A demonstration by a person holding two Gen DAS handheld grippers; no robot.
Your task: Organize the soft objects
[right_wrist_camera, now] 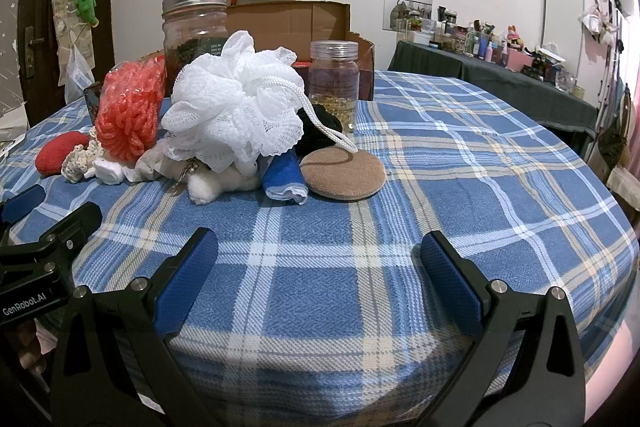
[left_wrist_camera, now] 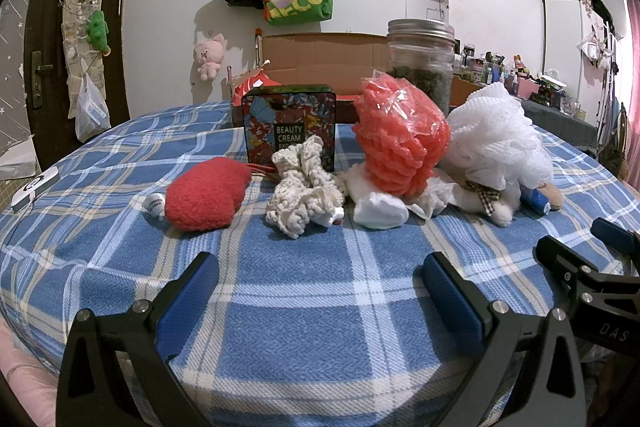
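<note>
Soft objects clustered mid-frame on plaid tabletop (left_wrist_camera: pixel 304 291): red heart cushion (left_wrist_camera: pixel 206 197) at left, cream crochet bundle (left_wrist_camera: pixel 304 195), coral mesh pouf (left_wrist_camera: pixel 400 135), white mesh pouf (right_wrist_camera: pixel 236 103), blue cloth roll (right_wrist_camera: pixel 284 177), tan round pad (right_wrist_camera: pixel 343 175). Left tool (left_wrist_camera: pixel 316 291) wide open, empty, lower frame. Right tool (right_wrist_camera: pixel 316 271) likewise gaping, holding nothing.

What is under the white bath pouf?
The white bath pouf sits on a small pile: a cream plush toy with a checked bow and a rolled blue cloth stick out beneath it. Whatever else lies under its middle is covered.
</note>
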